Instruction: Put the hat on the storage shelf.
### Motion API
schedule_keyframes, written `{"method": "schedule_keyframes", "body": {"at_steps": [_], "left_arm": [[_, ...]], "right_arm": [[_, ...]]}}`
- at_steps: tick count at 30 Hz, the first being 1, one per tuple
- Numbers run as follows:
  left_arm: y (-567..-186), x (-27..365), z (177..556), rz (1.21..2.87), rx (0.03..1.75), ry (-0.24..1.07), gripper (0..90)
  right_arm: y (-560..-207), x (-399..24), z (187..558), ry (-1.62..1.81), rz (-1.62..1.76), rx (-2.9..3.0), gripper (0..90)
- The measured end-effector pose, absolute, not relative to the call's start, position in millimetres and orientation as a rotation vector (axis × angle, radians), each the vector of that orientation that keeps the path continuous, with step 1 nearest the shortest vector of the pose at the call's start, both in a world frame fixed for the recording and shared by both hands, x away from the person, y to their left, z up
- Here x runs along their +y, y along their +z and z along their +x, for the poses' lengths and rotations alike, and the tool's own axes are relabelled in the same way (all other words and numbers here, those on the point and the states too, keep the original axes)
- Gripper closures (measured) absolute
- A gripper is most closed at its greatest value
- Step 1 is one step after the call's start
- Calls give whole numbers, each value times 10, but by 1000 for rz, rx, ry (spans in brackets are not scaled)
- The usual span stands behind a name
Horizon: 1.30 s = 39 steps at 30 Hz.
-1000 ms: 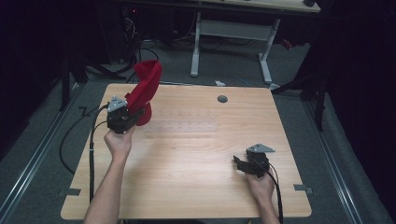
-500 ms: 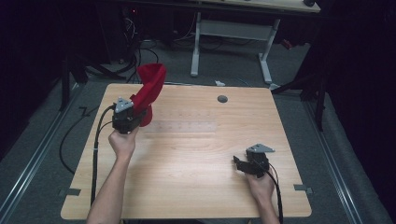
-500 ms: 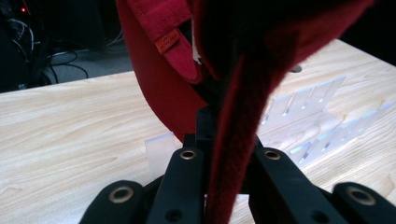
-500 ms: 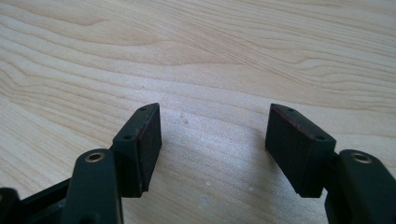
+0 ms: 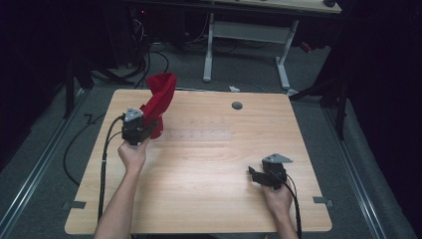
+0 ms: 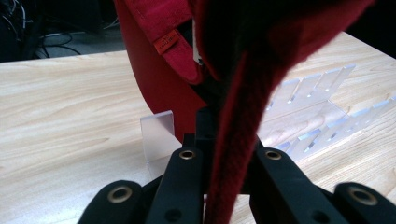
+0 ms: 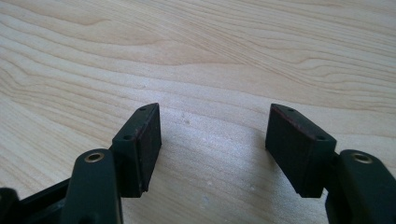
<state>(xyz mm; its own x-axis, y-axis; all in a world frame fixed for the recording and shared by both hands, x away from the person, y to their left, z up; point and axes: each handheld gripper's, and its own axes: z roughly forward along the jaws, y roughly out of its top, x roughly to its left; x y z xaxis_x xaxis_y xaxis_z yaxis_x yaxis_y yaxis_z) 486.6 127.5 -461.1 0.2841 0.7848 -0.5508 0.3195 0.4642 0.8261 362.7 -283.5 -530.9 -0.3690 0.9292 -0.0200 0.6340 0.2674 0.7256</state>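
Red cloth (image 5: pixel 160 99), a soft suede-like piece with a small orange label sewn near its hem, hangs from the left gripper (image 5: pixel 144 124) at about ten o'clock on the wooden bench (image 5: pixel 199 174). Its jaws are together, clamped on a folded edge of the fabric, which rises above the gripper and droops over in a loose arch. In the left gripper view the cloth (image 6: pixel 233 116) runs straight up between the two black jaws, and just behind it a clear acrylic slotted rack (image 6: pixel 308 116) lies on the bench; in the high view the rack (image 5: pixel 199 130) sits near the centre toward twelve o'clock, just right of the cloth.

By the look of it, the fabric is light and limp: it will sag, swing and fold on itself and keep no shape of its own. A pinch on a doubled hem or corner, as here, looks the safest hold, since one thin layer could slide out. Spreading or draping it would likely need a second hold at another corner.

At about four o'clock the right gripper (image 5: pixel 256 174) rests low on the bench, well apart from the cloth. Its jaws stand apart with nothing between them, only bare wood grain (image 7: pixel 210 70) beyond the pads (image 7: pixel 149 140).
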Motion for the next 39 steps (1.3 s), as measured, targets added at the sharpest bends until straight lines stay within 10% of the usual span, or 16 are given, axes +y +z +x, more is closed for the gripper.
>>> {"method": "schedule_keyframes", "body": {"at_steps": [13, 26, 39], "left_arm": [[-4654, 1304, 4792, 1146, 1334, 389, 745], [-4659, 1361, 4685, 1131, 1359, 378, 451], [-4604, 1383, 4562, 1154, 1326, 378, 388]], "right_arm": [[-5310, -2834, 3627, 885, 1403, 2103, 355], [-5310, -2833, 3627, 885, 1404, 2103, 354], [-5310, -2833, 3626, 885, 1403, 2105, 350]]}}
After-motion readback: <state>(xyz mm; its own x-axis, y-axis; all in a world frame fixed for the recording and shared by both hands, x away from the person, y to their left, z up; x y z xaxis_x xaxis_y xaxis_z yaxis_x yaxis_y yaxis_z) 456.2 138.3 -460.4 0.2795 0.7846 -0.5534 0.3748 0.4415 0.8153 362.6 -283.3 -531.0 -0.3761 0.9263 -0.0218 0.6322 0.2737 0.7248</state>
